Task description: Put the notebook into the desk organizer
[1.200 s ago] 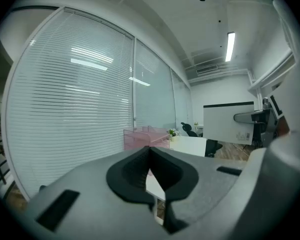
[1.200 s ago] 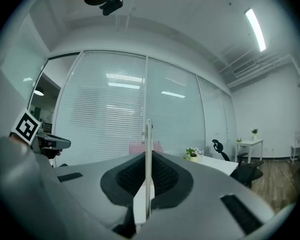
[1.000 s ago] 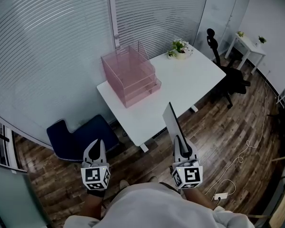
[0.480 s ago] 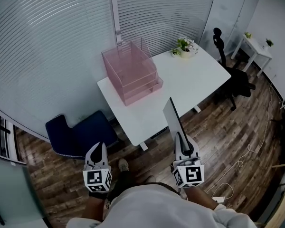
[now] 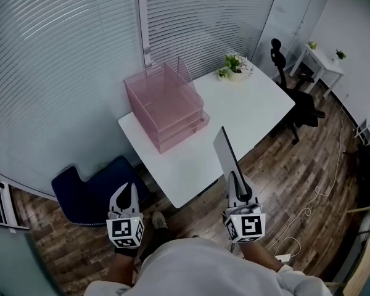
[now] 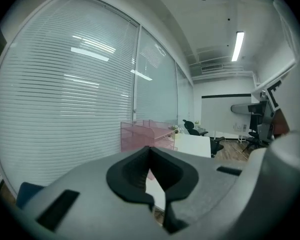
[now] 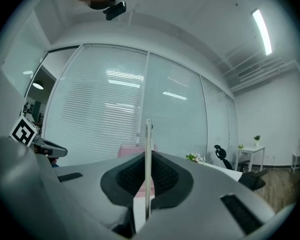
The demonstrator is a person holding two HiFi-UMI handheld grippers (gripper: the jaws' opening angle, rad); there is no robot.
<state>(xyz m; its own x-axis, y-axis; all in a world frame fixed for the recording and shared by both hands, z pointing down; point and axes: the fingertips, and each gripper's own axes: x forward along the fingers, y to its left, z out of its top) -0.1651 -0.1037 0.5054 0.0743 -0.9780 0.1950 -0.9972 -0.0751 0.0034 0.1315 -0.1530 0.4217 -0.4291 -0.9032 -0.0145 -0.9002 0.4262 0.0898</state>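
A pink see-through desk organizer [image 5: 163, 106] stands at the left back of a white desk [image 5: 240, 113]. My right gripper [image 5: 234, 180] is shut on a thin grey notebook [image 5: 225, 153], which stands edge-on and upright above the desk's near edge. In the right gripper view the notebook [image 7: 148, 169] rises between the pads of my right gripper [image 7: 147, 204], with the organizer [image 7: 126, 150] far behind it. My left gripper [image 5: 129, 187] hangs over the floor left of the desk, shut and empty. In the left gripper view my left gripper [image 6: 158, 194] points toward the organizer [image 6: 140, 134].
A potted plant [image 5: 234, 63] sits at the desk's far corner. A black office chair [image 5: 296, 97] stands at its right end, a blue seat [image 5: 89, 187] on the floor at its left. A small white table [image 5: 324, 57] and a floor cable [image 5: 308, 208] lie to the right.
The desk and organizer have shifted a little left and nearer in the head view. Both grippers keep their places and the notebook stays in the right one.
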